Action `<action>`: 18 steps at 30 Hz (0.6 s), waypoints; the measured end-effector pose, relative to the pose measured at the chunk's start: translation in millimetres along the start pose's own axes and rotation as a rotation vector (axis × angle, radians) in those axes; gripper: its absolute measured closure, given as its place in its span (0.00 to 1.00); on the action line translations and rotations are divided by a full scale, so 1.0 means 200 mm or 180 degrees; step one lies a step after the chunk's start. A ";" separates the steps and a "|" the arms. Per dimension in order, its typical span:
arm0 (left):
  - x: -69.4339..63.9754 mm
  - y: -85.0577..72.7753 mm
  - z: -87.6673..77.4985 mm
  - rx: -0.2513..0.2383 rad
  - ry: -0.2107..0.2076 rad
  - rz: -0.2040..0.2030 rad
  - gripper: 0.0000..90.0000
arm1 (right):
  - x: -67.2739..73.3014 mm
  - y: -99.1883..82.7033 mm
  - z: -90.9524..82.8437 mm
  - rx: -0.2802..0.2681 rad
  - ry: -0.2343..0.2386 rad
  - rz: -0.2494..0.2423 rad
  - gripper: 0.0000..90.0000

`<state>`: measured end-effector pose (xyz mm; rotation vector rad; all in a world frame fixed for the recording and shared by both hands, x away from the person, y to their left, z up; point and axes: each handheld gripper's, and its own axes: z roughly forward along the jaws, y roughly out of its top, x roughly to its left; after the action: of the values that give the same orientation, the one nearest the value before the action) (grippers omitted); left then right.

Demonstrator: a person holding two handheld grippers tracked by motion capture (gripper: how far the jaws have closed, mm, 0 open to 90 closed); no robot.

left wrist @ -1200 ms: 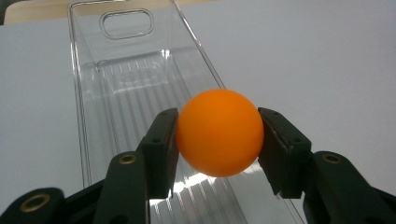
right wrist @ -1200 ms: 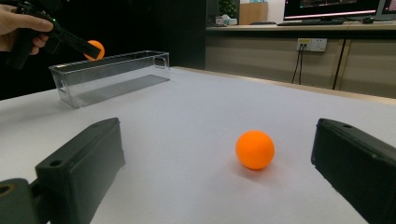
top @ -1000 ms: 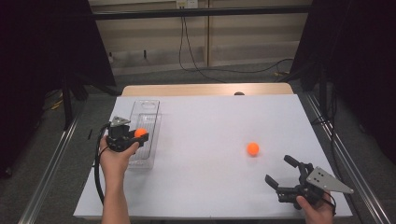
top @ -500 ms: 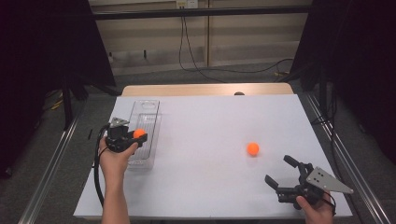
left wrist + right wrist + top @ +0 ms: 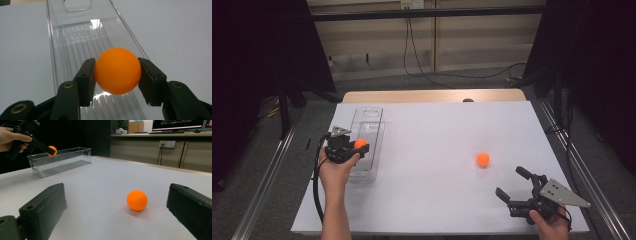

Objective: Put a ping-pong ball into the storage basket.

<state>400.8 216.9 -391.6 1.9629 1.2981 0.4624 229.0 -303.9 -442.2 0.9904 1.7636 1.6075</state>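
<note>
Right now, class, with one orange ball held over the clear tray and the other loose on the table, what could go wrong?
1. The left gripper holds the held ball by its round sides alone, so it may slip out early.
2. Released from above the clear tray, it may bounce out.
3. The loose ball lies free on the table ahead of the open right gripper; a nudge from one finger may roll it away.

Two orange balls (image 5: 482, 159) (image 5: 117, 71), one clear tray (image 5: 371, 120), two grippers (image 5: 348, 148) (image 5: 515, 186).
</note>
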 end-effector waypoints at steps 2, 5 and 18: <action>0.00 0.00 0.00 -0.0013 -0.0004 -0.0022 0.57 | 0.00 0.00 0.00 0.0000 0.0001 -0.0001 0.02; 0.01 -0.01 0.00 0.0000 0.0004 -0.0037 0.57 | 0.00 0.00 0.00 0.0002 -0.0001 -0.0001 0.02; 0.02 -0.01 0.00 0.0004 0.0035 -0.0108 0.50 | 0.00 0.00 0.00 -0.0002 0.0006 -0.0003 0.02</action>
<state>400.7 220.3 -394.3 1.9387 1.3368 0.4564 229.0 -303.7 -442.3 0.9881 1.7645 1.6088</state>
